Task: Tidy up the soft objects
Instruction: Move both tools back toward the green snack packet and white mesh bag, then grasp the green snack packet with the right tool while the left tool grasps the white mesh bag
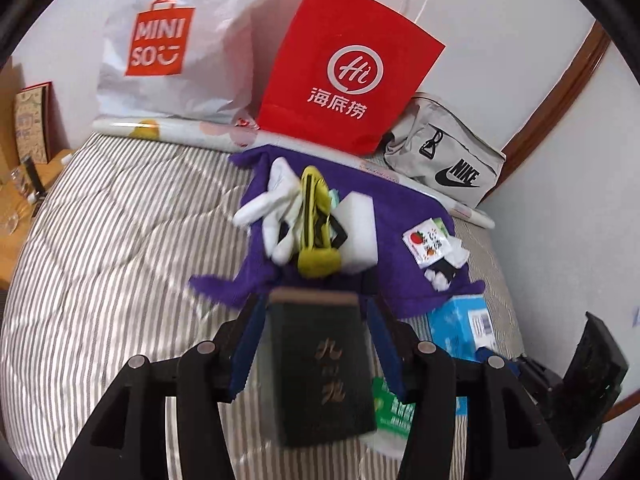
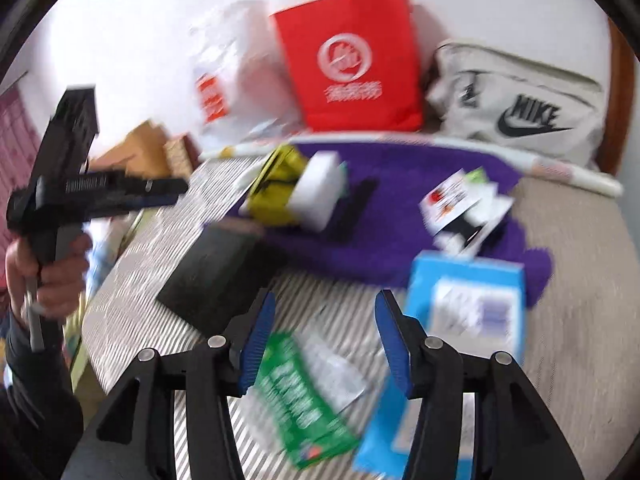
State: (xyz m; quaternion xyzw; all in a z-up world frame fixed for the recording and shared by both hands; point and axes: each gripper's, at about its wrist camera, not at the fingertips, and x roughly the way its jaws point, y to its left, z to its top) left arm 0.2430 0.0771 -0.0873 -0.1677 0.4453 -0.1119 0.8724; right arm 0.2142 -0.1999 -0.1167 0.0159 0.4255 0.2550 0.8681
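Observation:
My left gripper (image 1: 314,312) is shut on a dark flat pack with gold characters (image 1: 320,368) and holds it above the striped bed. In the right wrist view the same pack (image 2: 216,276) shows, dark and blurred. A purple towel (image 1: 400,216) lies ahead, bearing white socks (image 1: 276,192), a yellow-green pouch (image 1: 316,216), a white sponge block (image 1: 360,232) and a small snack packet (image 1: 426,242). My right gripper (image 2: 326,320) is open and empty above a green tissue pack (image 2: 304,396), with a blue pack (image 2: 468,304) to its right.
A red paper bag (image 1: 348,68), a white MINISO bag (image 1: 168,48) and a grey Nike bag (image 1: 444,156) stand along the wall behind a rolled paper tube (image 1: 180,128). A wooden side table (image 1: 24,196) is left of the striped bed (image 1: 120,240).

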